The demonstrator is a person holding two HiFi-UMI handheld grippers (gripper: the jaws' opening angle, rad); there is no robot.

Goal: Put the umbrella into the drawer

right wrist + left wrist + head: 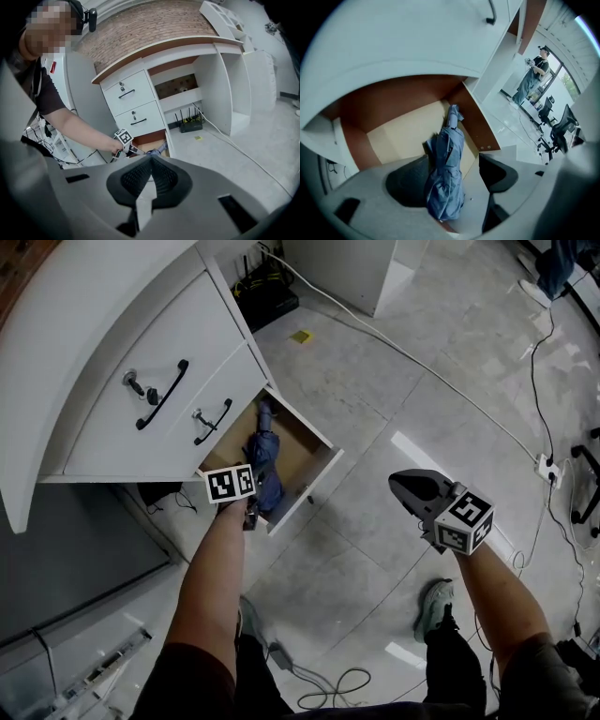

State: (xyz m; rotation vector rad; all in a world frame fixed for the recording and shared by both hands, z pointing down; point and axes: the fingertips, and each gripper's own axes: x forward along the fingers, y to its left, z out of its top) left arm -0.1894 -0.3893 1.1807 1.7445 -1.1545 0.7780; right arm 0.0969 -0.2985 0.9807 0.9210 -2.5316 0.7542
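Umbrella (445, 173) in drawer (314, 486), left gripper (453, 182) fingers (405, 185) wide apart — right gripper's (149, 180) together

The bottom drawer (322, 452) stands pulled out of the white counter (103, 352), below 2 closed drawers. On its pale wooden bottom lies 1 folded blue umbrella (266, 463), set lengthwise with its narrow end toward the drawer's back. Under the drawer spreads a grey tiled floor (375, 521). Beyond the drawer's far side a small yellow slip (301, 336) lies on the tiles, and past that sits a black router (270, 298). A white cable (412, 357) runs away from the drawer to a power strip (545, 466). Nearer than the drawer, a grey cable (328, 681) lies looped.
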